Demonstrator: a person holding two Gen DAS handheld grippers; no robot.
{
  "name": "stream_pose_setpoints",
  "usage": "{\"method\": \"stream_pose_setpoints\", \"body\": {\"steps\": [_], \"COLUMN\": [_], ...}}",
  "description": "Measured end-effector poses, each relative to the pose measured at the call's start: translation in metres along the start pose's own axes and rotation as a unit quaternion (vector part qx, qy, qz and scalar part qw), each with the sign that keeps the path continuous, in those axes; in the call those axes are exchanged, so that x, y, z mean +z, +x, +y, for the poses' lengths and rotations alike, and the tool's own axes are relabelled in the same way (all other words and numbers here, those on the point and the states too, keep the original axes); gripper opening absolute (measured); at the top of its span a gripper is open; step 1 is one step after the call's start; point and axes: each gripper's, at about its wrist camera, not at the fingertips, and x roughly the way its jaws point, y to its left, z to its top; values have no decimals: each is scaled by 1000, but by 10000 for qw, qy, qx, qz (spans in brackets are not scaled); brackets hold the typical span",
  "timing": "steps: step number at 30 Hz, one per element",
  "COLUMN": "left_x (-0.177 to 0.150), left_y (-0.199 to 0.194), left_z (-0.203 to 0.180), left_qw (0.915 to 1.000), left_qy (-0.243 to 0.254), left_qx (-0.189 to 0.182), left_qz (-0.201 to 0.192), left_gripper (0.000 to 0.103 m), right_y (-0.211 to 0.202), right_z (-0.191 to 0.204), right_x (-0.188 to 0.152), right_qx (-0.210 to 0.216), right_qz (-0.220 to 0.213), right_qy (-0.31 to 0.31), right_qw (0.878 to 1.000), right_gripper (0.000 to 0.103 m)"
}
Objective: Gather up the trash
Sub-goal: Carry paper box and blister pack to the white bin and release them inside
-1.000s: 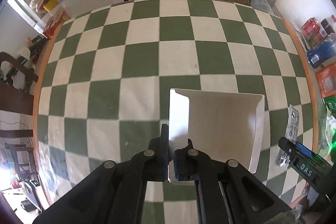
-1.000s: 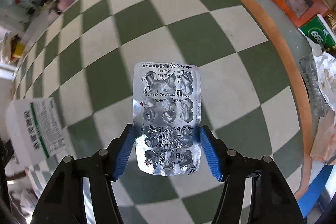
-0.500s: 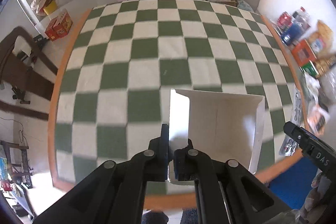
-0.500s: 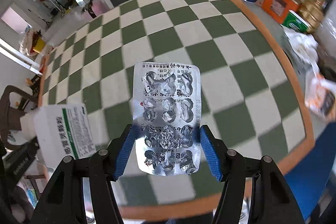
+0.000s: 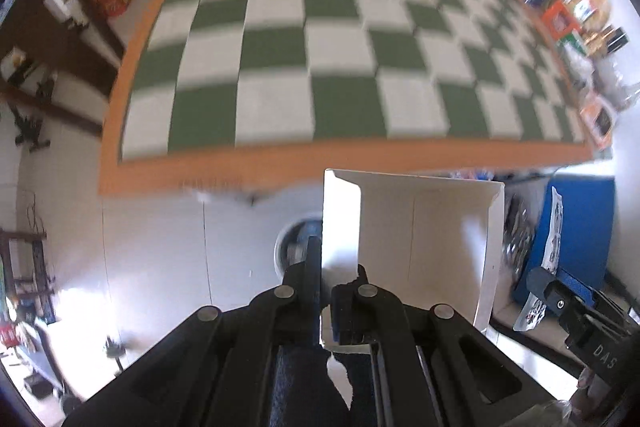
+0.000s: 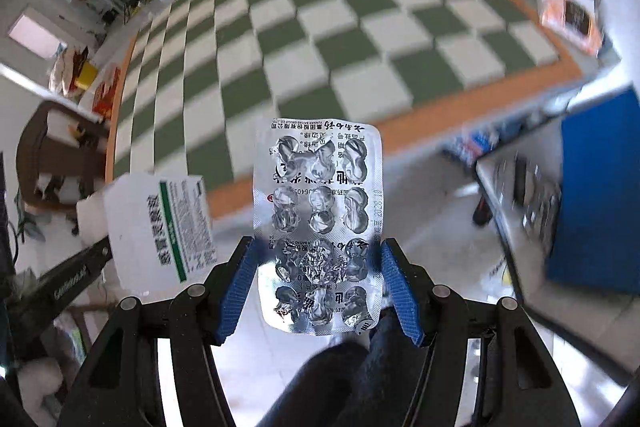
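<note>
My left gripper (image 5: 326, 291) is shut on the side flap of an open white medicine carton (image 5: 424, 247), which hangs over pale floor. The carton's printed face with a green stripe (image 6: 160, 227) shows at the left of the right wrist view. My right gripper (image 6: 318, 267) is shut on a silver blister pack (image 6: 318, 223), its blue pads (image 6: 240, 291) pressing the pack's two long edges. The pack's pockets are burst. The right gripper (image 5: 560, 301) and the pack (image 5: 554, 227) also show at the right edge of the left wrist view. Behind the left fingers a round rim (image 5: 288, 247) is partly hidden.
A green-and-white checked surface (image 5: 320, 67) with an orange border lies ahead. Bottles and boxes (image 5: 560, 15) line its right side. A blue panel (image 6: 592, 195) and a white ledge (image 6: 492, 195) stand on the right. Dark trouser legs (image 6: 340, 379) are below. A brown chair (image 6: 52, 155) is on the left.
Both grippers have pulled back from above the checked surface to beyond its orange edge, over the pale floor. Each keeps its hold: carton in the left, blister pack in the right.
</note>
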Motion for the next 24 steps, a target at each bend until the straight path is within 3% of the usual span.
{"method": "stream_pose_setpoints", "body": {"steps": [4, 11, 19, 24], "left_x": [-32, -68, -81, -79], "left_y": [50, 187, 345, 400], "left_z": [13, 33, 47, 57], "left_qw": [9986, 9904, 9832, 9817], "left_qy": [-274, -777, -849, -720], "left_qx": [72, 268, 136, 62], "left_qz": [446, 1109, 1611, 1763], "left_gripper": [1, 1, 2, 7], "right_y": [45, 159, 337, 427], "right_z": [-13, -41, -69, -71], "right_x": [-40, -80, -114, -124], "right_qx": [3, 112, 119, 260], "right_qz": [462, 1037, 1473, 1652], "right_qy": [-35, -182, -248, -311], "right_qw": [9989, 9944, 9887, 9854], "right_gripper": [65, 65, 65, 65]}}
